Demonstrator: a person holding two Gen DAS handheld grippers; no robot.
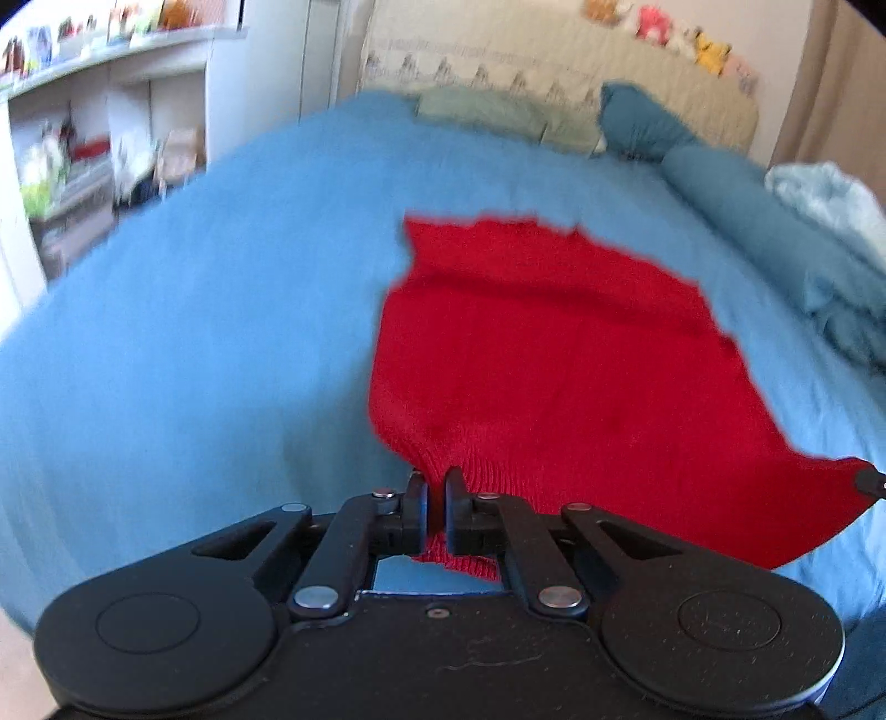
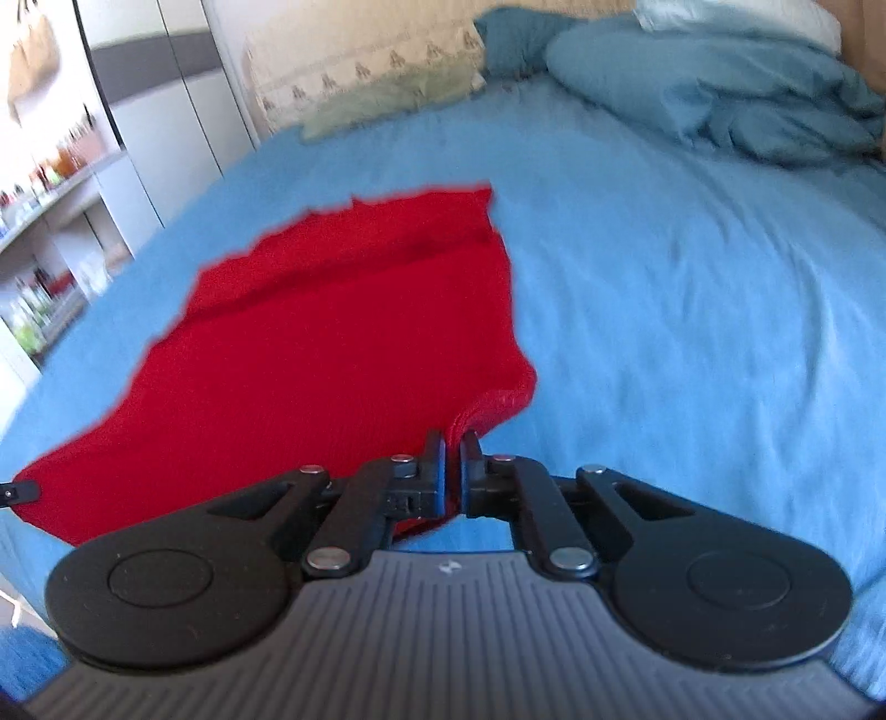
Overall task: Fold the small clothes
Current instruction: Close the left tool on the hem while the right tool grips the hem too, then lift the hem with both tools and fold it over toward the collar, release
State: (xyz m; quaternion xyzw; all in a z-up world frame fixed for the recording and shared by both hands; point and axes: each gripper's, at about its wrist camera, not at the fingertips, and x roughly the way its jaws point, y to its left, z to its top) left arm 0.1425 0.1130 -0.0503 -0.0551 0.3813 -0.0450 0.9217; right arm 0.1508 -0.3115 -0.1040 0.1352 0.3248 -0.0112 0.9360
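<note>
Left gripper I have clamped on one near corner of the red knit garment, right gripper pinching the other; its far half lies on the blue bedsheet. Only my left view shows plush toys above the headboard.

We find no words or numbers that can be read. The only mark is a small pale emblem on the grey ribbed body behind the right claw, too small for us to make out.
</note>
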